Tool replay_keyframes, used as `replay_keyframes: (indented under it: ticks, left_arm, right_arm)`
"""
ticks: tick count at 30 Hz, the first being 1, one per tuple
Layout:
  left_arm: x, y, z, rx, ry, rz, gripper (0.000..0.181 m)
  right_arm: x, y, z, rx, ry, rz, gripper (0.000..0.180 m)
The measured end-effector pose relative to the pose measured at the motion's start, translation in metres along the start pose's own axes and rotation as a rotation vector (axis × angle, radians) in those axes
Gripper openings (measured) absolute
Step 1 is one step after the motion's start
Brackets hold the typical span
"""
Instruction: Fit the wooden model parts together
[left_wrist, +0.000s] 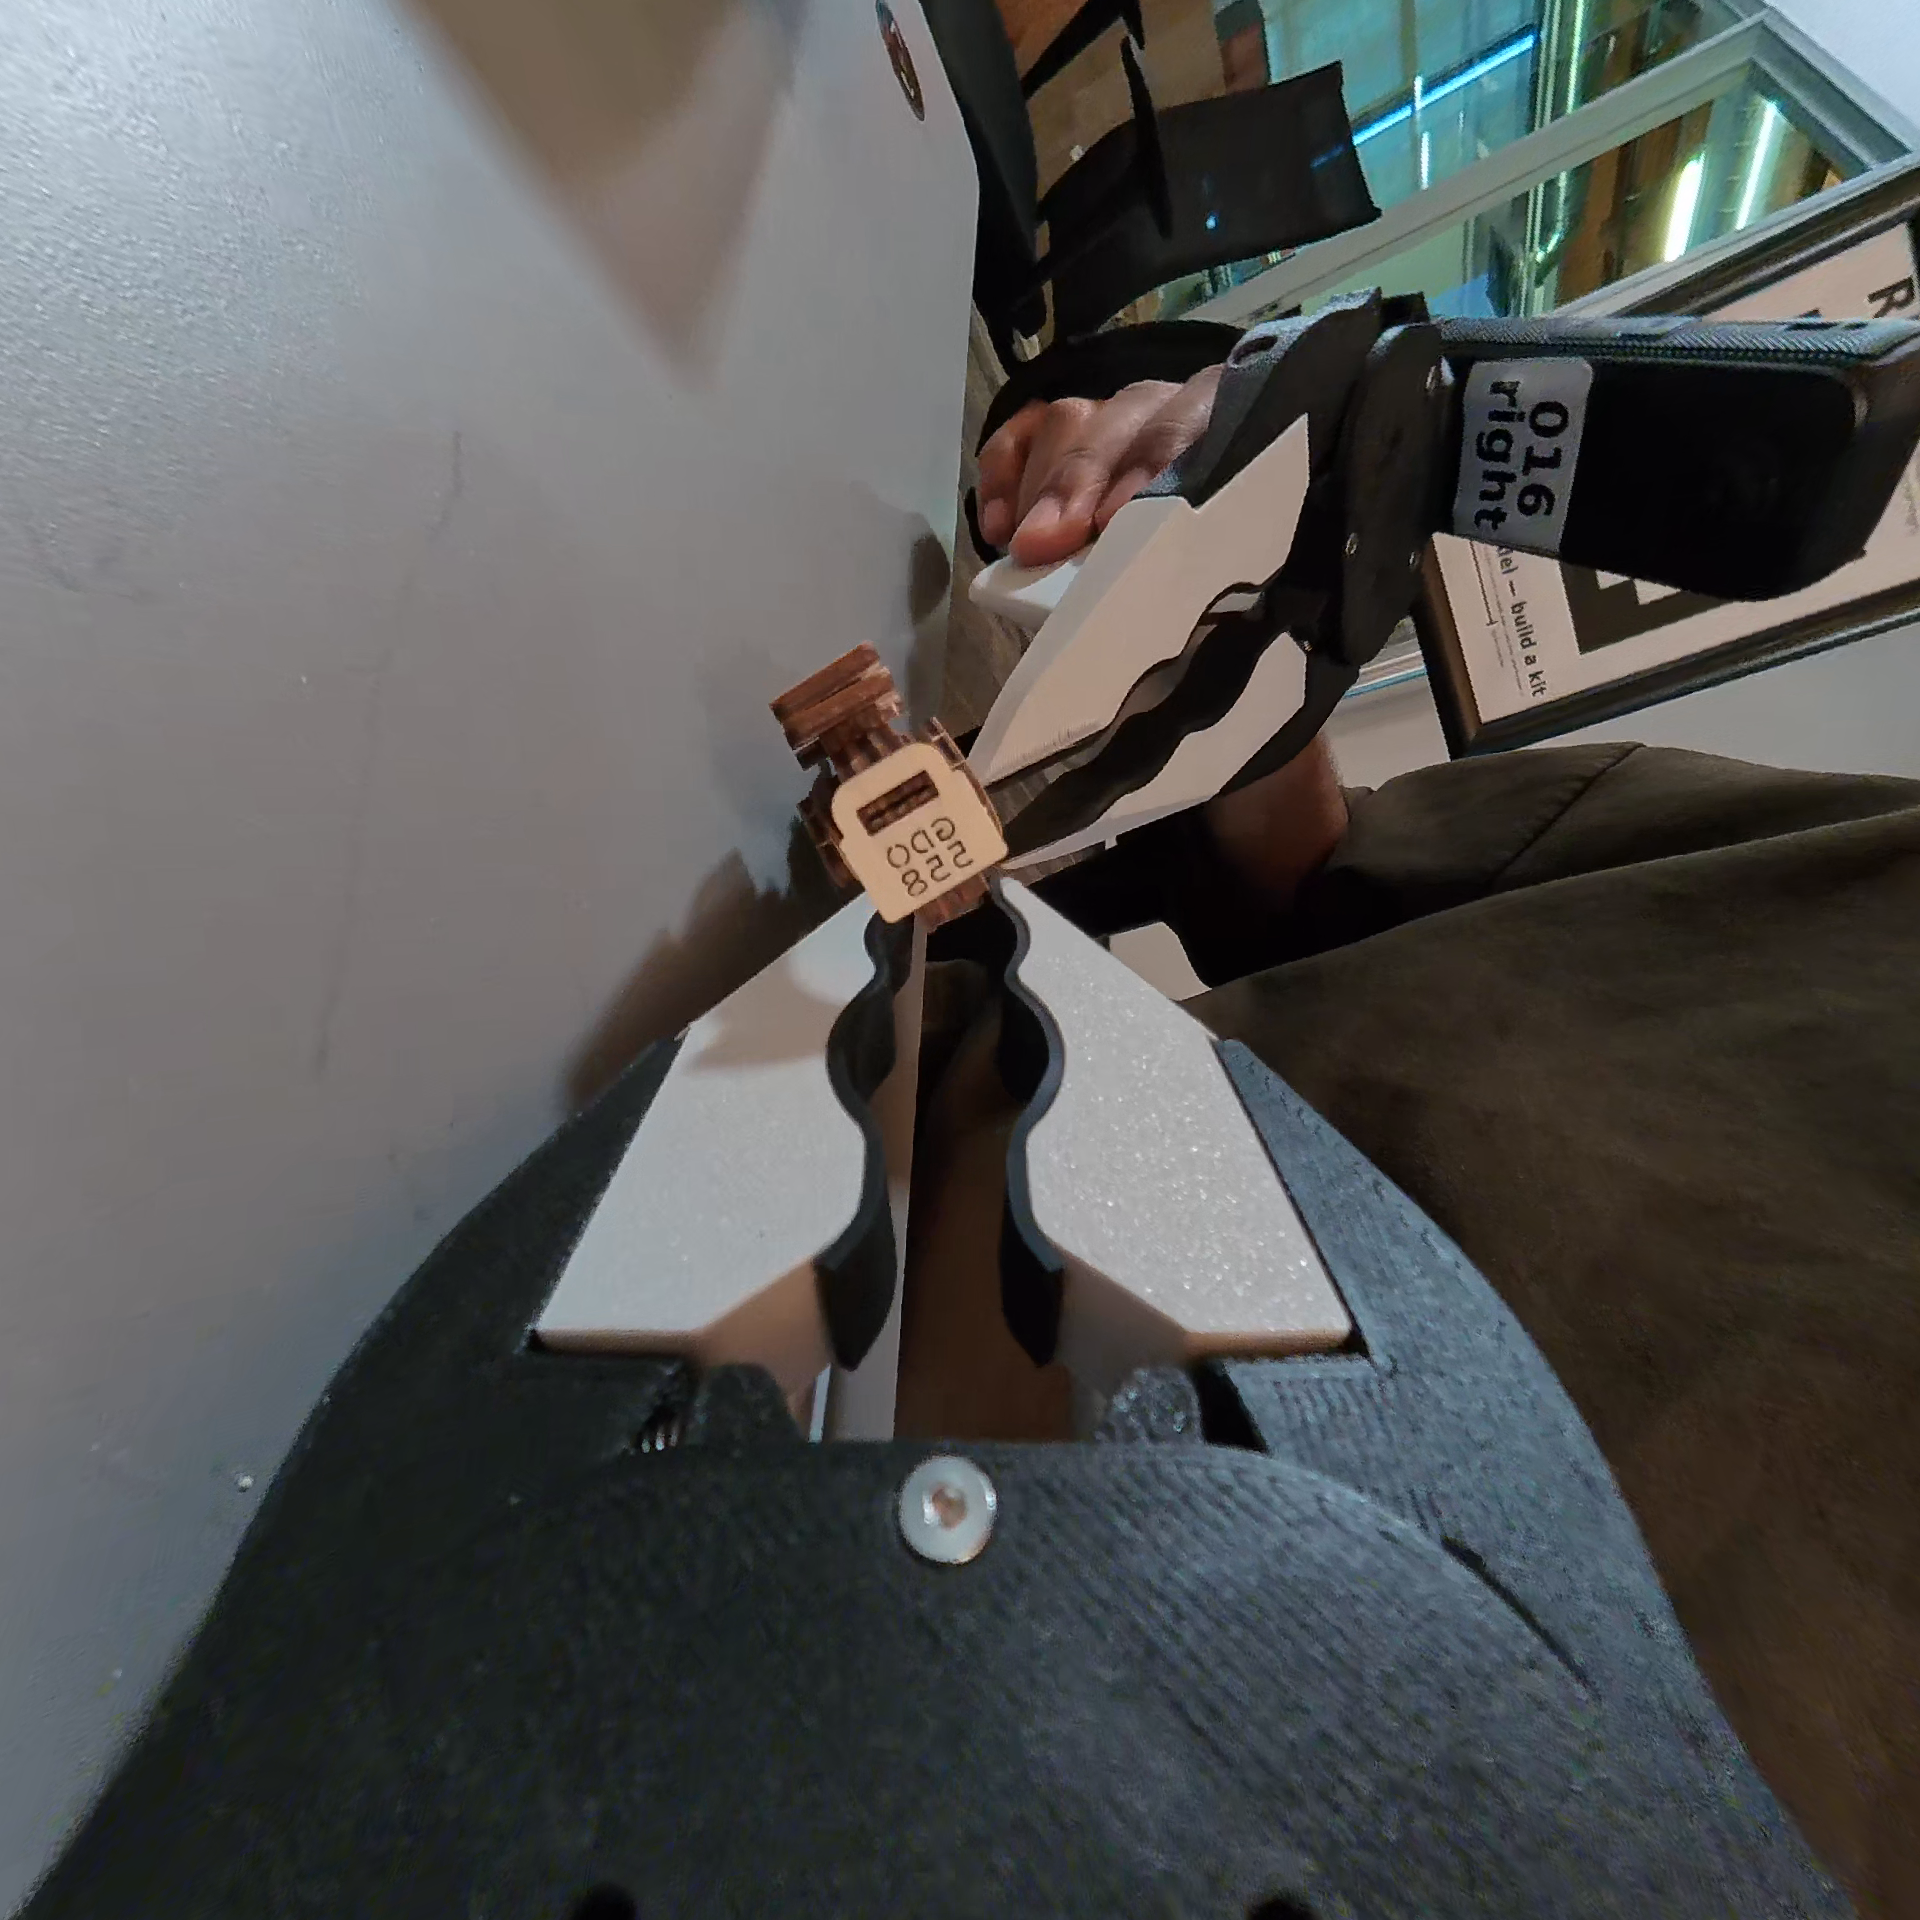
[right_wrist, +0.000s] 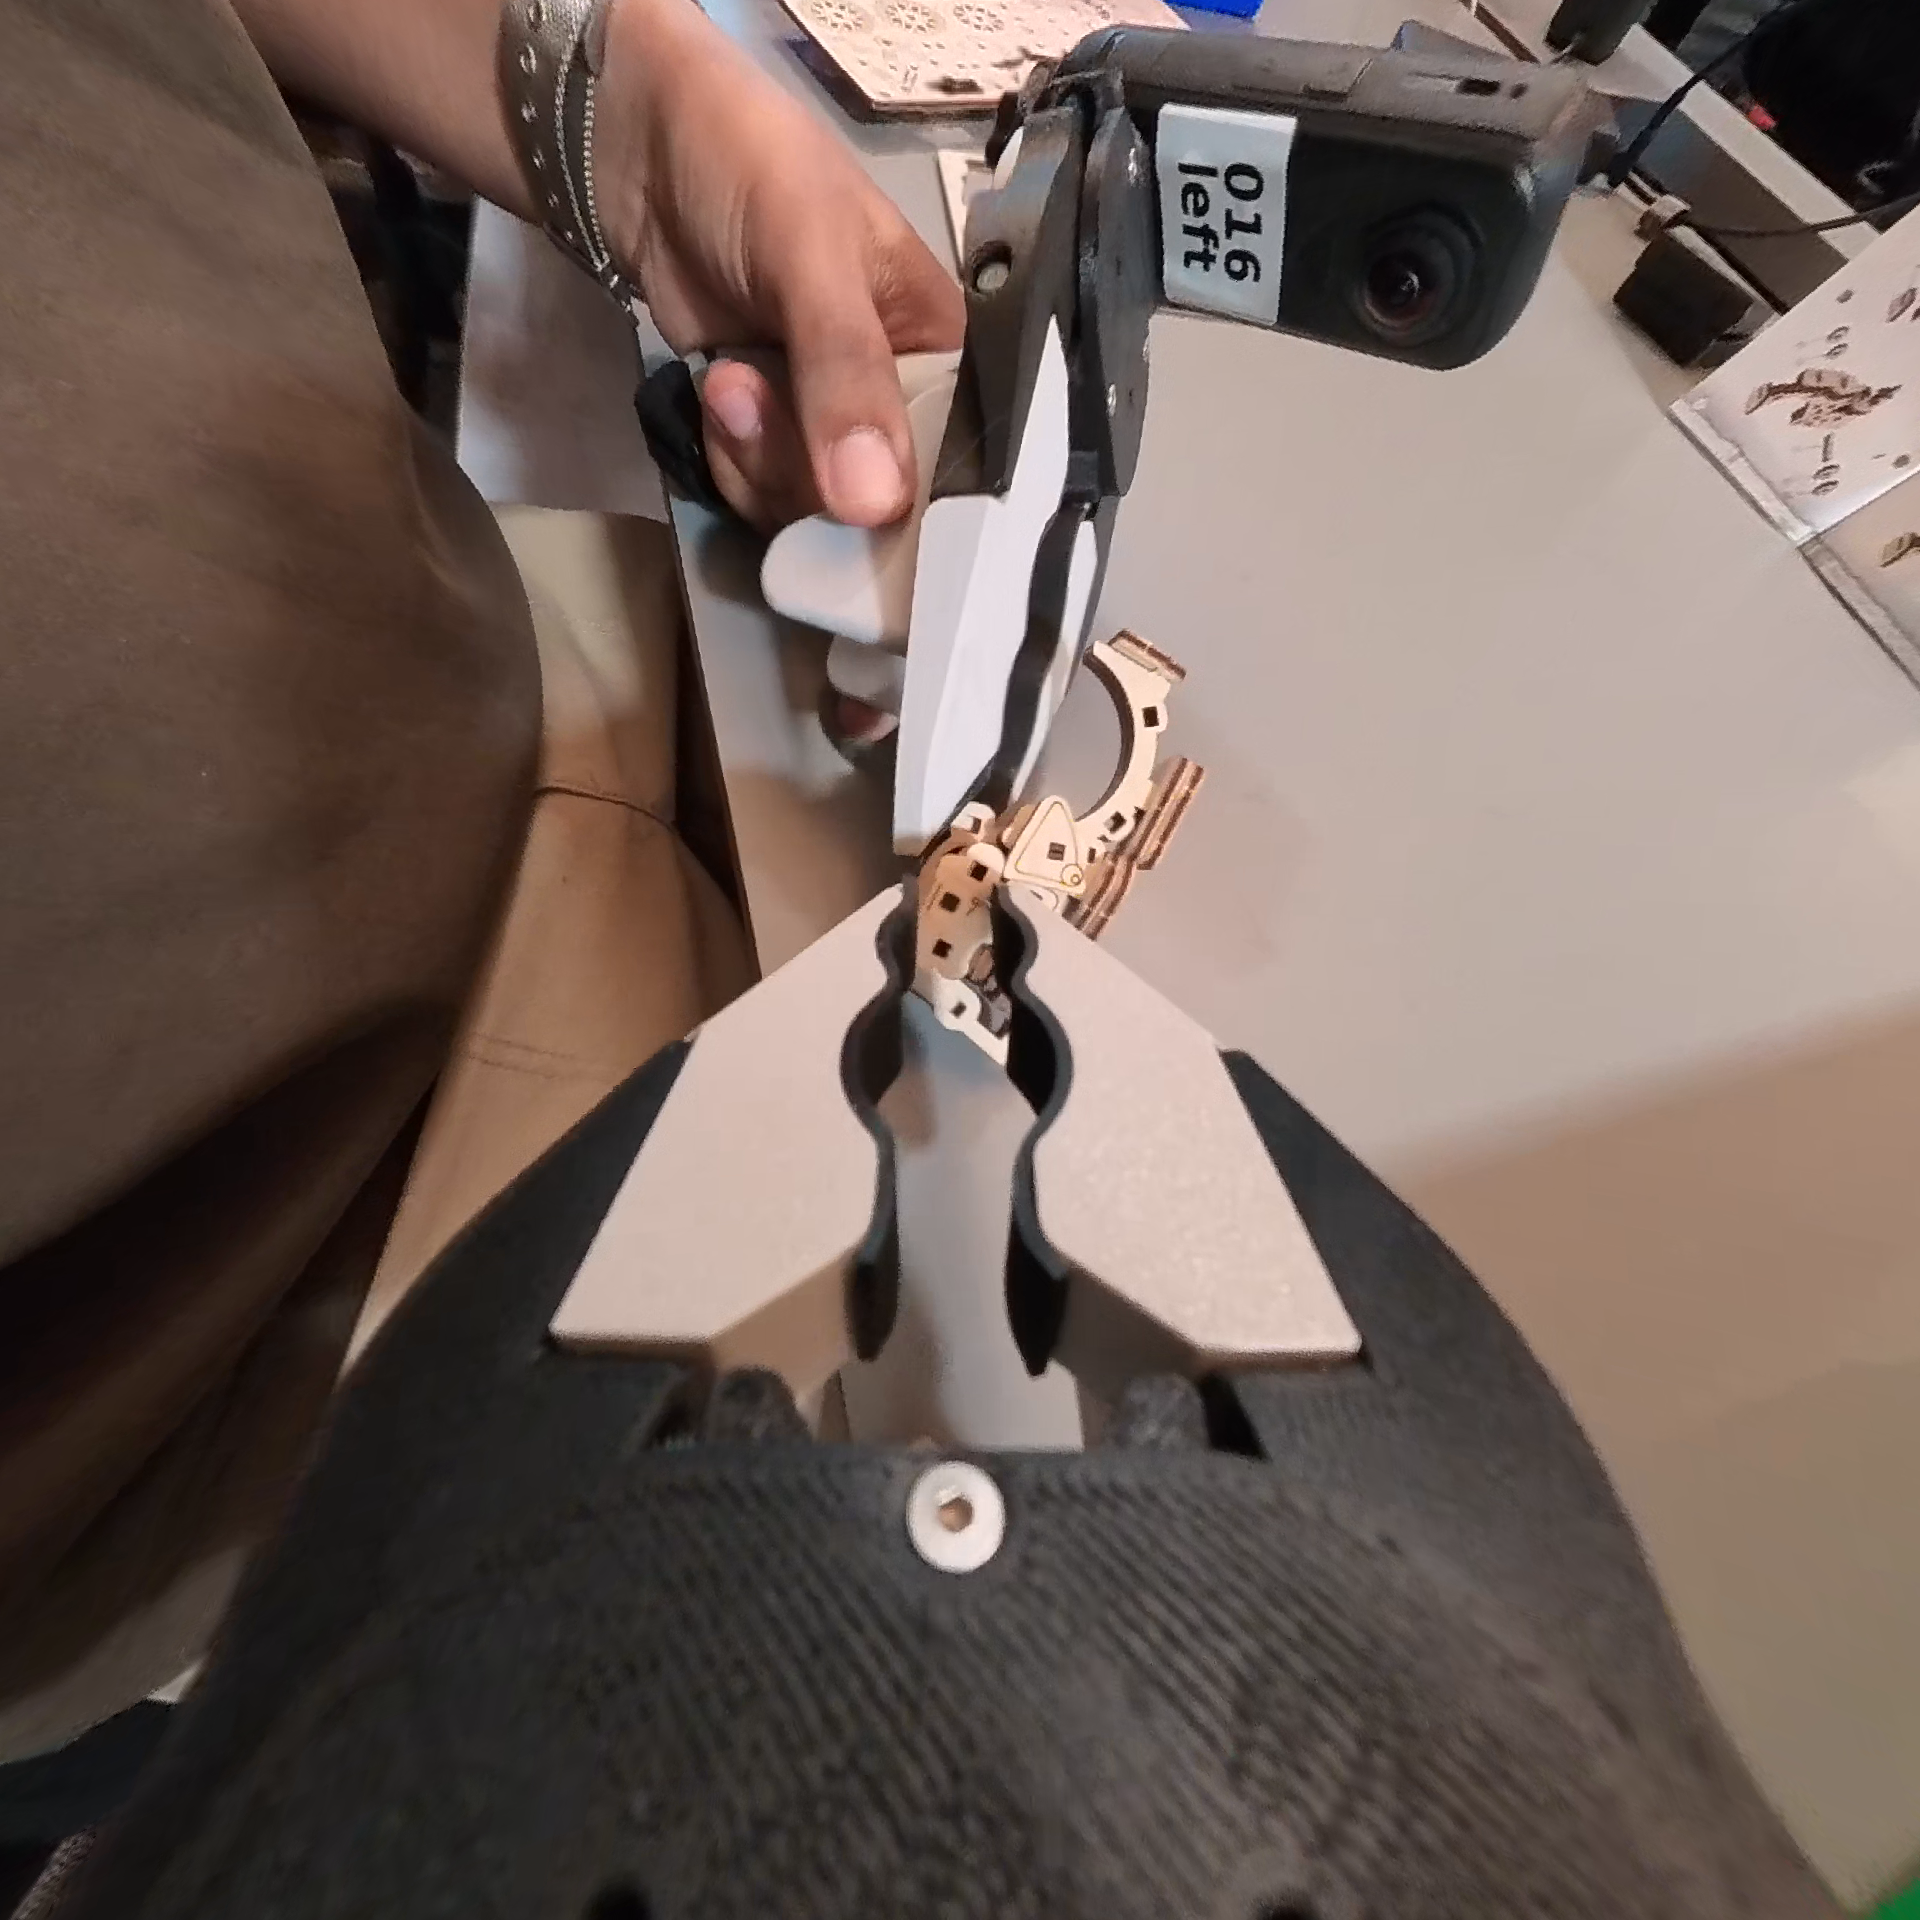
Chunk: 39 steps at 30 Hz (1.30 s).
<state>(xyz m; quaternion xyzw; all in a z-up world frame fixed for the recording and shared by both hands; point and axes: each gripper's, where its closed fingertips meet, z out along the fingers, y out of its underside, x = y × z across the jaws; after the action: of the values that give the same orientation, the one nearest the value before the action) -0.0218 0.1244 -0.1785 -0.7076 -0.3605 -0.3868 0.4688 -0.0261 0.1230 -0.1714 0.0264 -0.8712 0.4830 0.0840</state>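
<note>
A small wooden model (left_wrist: 914, 831) of stacked laser-cut plywood parts is held in the air between both grippers, over the edge of the grey table (left_wrist: 416, 623). My left gripper (left_wrist: 945, 920) is shut on its lower end. My right gripper (left_wrist: 1003, 816) reaches in from the upper right, shut on the model's other side. In the right wrist view, my right gripper (right_wrist: 951, 909) pinches a pale perforated wooden part (right_wrist: 951, 930). My left gripper (right_wrist: 940, 831) comes down from above onto the same assembly. The model's curved half-ring (right_wrist: 1138, 738) sticks out to the right.
A person's hand (right_wrist: 790, 312) holds the left gripper, and olive clothing (right_wrist: 208, 623) fills the left side. Wooden part sheets (right_wrist: 935, 52) lie at the table's far end, and a white panel with loose parts (right_wrist: 1818, 416) stands at the right. A framed poster (left_wrist: 1662, 644) stands behind. The tips of both grippers are at nearly the same place.
</note>
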Motion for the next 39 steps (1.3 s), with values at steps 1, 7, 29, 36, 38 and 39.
replay_keyframes:
  ticks: [1, 7, 29, 36, 38, 39]
  left_arm:
    - [-0.0001, -0.0002, 0.0, 0.0, 0.001, -0.005, 0.009]
    - [-0.0022, -0.0017, 0.0002, 0.001, 0.001, -0.035, 0.008]
    - [-0.0029, -0.0038, -0.0001, 0.0, 0.033, -0.093, 0.006]
    - [-0.003, -0.0043, -0.0003, 0.004, 0.033, -0.093, 0.006]
    - [-0.003, -0.0044, -0.0004, 0.005, 0.033, -0.093, 0.006]
    - [-0.0031, -0.0045, -0.0005, 0.006, 0.033, -0.093, 0.006]
  right_arm:
    - [0.0001, 0.0001, 0.0001, 0.003, -0.002, 0.005, 0.012]
    - [0.0014, 0.0011, 0.0001, 0.013, -0.003, 0.019, 0.013]
    - [0.0041, 0.0029, 0.0013, 0.019, -0.001, 0.039, 0.015]
    - [0.0053, 0.0034, -0.0004, 0.018, 0.012, 0.017, 0.018]
    - [0.0059, 0.002, -0.0021, 0.028, 0.016, 0.016, 0.019]
    - [0.0068, 0.001, -0.0035, 0.035, 0.019, 0.017, 0.019]
